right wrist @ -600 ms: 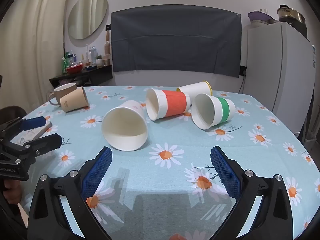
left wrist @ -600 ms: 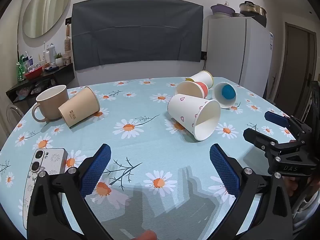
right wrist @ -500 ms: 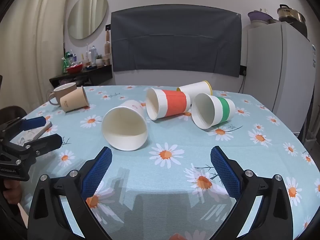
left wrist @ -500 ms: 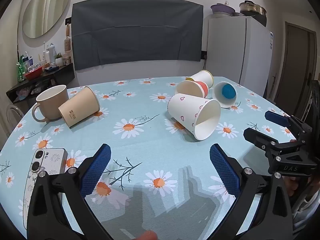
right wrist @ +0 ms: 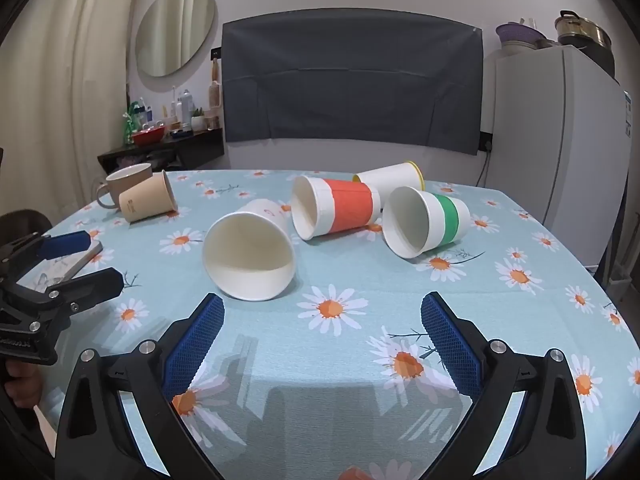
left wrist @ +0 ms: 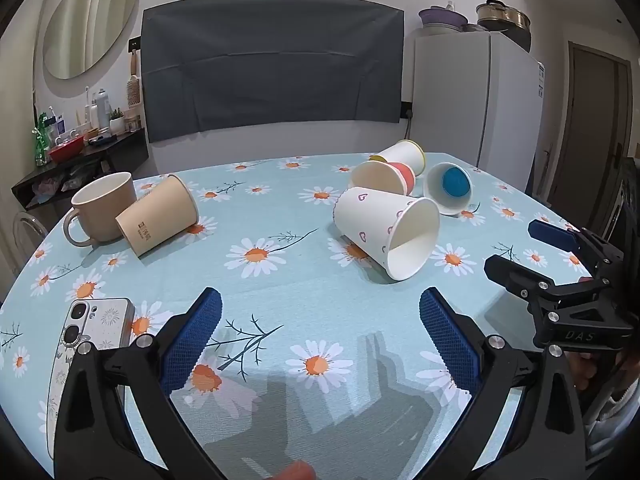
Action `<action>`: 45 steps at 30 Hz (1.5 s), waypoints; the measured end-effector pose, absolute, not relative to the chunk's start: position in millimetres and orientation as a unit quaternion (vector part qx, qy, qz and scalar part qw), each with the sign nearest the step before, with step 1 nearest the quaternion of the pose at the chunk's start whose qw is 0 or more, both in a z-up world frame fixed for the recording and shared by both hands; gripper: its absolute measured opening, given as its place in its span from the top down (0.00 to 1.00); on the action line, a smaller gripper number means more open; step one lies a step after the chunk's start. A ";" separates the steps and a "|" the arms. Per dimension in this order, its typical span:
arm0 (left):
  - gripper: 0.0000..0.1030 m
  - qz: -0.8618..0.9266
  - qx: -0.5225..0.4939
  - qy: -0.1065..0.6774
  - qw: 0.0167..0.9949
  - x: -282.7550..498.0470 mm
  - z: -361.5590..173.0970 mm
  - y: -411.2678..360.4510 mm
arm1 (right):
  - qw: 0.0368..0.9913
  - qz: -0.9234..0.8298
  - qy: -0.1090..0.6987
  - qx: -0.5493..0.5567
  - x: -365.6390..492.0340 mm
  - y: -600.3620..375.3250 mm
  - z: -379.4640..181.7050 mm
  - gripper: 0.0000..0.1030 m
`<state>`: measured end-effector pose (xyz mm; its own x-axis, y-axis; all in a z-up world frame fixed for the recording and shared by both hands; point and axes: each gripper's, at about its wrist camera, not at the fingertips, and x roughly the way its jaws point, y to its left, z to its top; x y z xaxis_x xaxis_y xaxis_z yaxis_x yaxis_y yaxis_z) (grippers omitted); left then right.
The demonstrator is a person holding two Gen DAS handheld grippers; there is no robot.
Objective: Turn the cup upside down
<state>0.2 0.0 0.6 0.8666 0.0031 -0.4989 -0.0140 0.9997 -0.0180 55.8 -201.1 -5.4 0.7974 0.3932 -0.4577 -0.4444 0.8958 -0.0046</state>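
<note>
Heart-print paper cup (left wrist: 384,232) on its side, empty, tan mug (left wrist: 105,206) upright, left gripper (left wrist: 320,336) and right gripper (right wrist: 322,338) both spread wide, nothing moved since earlier.

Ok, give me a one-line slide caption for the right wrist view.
Open right gripper faces four paper cups lying on their sides: heart-print cup nearest, red-banded cup and green-banded cup behind it.
</note>
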 end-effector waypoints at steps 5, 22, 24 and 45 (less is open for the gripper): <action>0.06 0.005 -0.011 0.258 0.966 0.1 0.6 0.0 | 0.946 0.222 0.229 -0.056 54.0 -199.5 -4.4 0.08; 0.06 0.005 -0.014 0.262 0.965 -0.5 -1.4 0.9 | 0.946 0.222 0.229 -0.058 55.3 -201.8 -5.2 0.08; 0.06 0.005 -0.012 0.262 0.965 1.6 -2.2 0.7 | 0.946 0.222 0.228 -0.058 55.2 -201.5 -5.4 0.08; 0.06 0.004 -0.009 0.261 0.965 0.2 -2.7 0.6 | 0.946 0.221 0.229 -0.058 54.8 -203.4 -4.6 0.08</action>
